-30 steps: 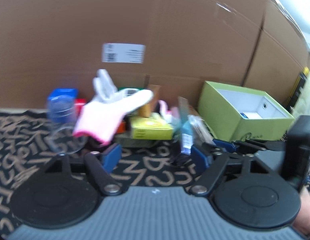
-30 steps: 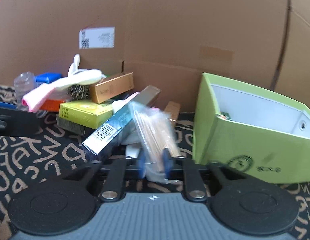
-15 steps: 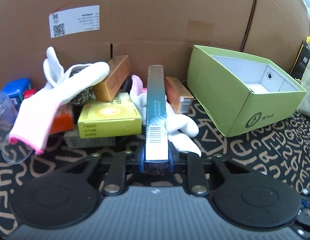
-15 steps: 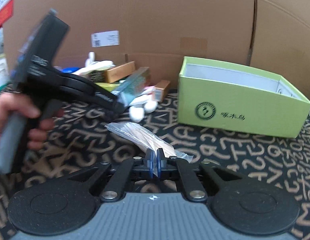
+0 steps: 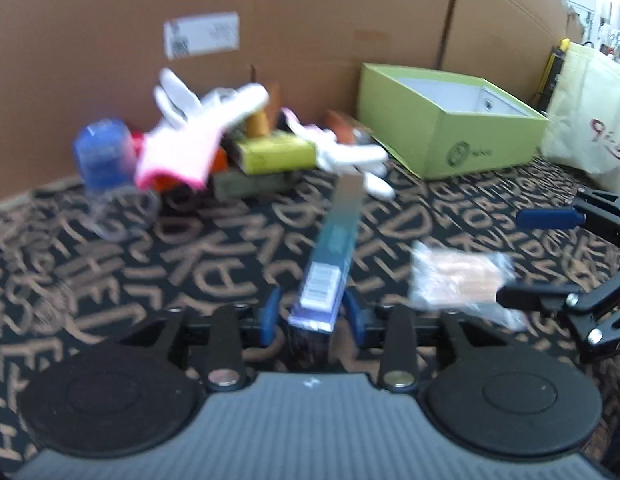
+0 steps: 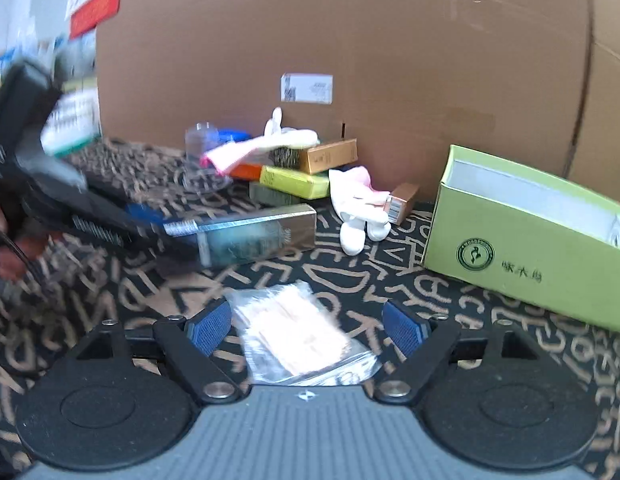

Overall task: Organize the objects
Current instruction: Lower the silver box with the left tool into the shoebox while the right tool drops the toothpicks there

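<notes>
My left gripper (image 5: 313, 316) is shut on a long blue-green box (image 5: 335, 248), held above the patterned cloth; the box also shows in the right wrist view (image 6: 254, 236). My right gripper (image 6: 308, 326) is open, and a clear bag of toothpicks (image 6: 298, 332) lies on the cloth between its fingers. In the left wrist view the bag (image 5: 462, 280) lies to the right, beside the right gripper's fingers (image 5: 550, 218). The green open box (image 6: 530, 232) stands at the right.
A pile by the cardboard wall holds white-pink gloves (image 6: 262, 146), a yellow box (image 6: 294, 182), a brown box (image 6: 330, 156), a small box (image 6: 402, 202) and a clear cup (image 6: 200, 148). A white bag (image 5: 590, 116) stands far right.
My left gripper has pulled the long box back out of the pile. My right gripper has opened and let go of the toothpick bag, which now lies on the cloth.
</notes>
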The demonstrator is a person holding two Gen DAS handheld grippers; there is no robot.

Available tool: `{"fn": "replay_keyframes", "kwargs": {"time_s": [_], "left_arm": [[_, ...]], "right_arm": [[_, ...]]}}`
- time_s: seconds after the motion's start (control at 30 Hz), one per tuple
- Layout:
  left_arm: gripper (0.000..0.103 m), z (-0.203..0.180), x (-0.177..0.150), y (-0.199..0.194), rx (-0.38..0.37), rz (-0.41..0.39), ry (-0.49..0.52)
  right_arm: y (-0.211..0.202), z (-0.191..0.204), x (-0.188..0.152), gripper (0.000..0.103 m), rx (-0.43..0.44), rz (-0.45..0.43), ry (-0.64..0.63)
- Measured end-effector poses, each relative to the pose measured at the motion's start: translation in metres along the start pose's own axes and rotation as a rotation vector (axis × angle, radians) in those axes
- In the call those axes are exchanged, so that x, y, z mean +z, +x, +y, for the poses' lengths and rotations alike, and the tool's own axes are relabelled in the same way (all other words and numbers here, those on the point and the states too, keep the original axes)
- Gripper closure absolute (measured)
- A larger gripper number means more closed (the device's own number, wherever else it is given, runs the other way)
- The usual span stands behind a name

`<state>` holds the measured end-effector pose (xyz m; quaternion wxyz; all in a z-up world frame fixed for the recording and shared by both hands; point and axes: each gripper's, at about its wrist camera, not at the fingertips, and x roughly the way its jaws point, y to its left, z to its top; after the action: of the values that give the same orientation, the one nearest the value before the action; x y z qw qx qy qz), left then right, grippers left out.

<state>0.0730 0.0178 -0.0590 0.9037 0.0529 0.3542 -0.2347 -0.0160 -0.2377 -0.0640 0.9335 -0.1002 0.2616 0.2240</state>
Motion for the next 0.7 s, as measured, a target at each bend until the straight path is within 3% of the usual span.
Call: {"fn": "replay_keyframes", "kwargs": {"time_s": [0.1,0.23,0.27,0.33,0.37,0.43,0.57,0.63,0.7], "left_arm": [[0.045,-0.007,0.013,0.009,-0.026,-0.029,0.016],[0.043,-0.021,0.023,0.033,0.006,-0.01,0.071],[0.044,-0.023,0.023,0.037,0.01,-0.003,0.073],[0.062,-0.022,0.026,0.048,-0.008,0.031,0.058],[0.076,-0.02,0.026,0.052,-0.03,0.057,0.038],[0.076,-0.016,0.025,0.056,-0.055,0.076,-0.002],[0.066,-0.018,0.024,0.057,-0.024,0.061,0.001],[0.067,-0.02,0.023,0.058,-0.012,0.064,0.01],[0.079,-0.024,0.023,0.056,-0.009,0.069,0.022]], "right_arm": [[0.015,-0.009,0.0,0.017,0.043,0.053,-0.006],[0.026,-0.009,-0.006,0.019,0.072,0.087,-0.032],[0.029,-0.009,-0.008,0.024,0.069,0.093,-0.031],[0.033,-0.012,-0.01,0.033,0.085,0.106,0.032],[0.032,-0.013,-0.01,0.042,0.094,0.103,0.068],[0.027,-0.009,-0.012,0.052,0.11,0.095,0.065],[0.025,0.003,-0.015,0.056,0.105,0.075,0.022],[0.026,0.005,-0.014,0.061,0.101,0.068,0.016],[0.023,0.009,-0.014,0.067,0.085,0.066,0.018]]}}
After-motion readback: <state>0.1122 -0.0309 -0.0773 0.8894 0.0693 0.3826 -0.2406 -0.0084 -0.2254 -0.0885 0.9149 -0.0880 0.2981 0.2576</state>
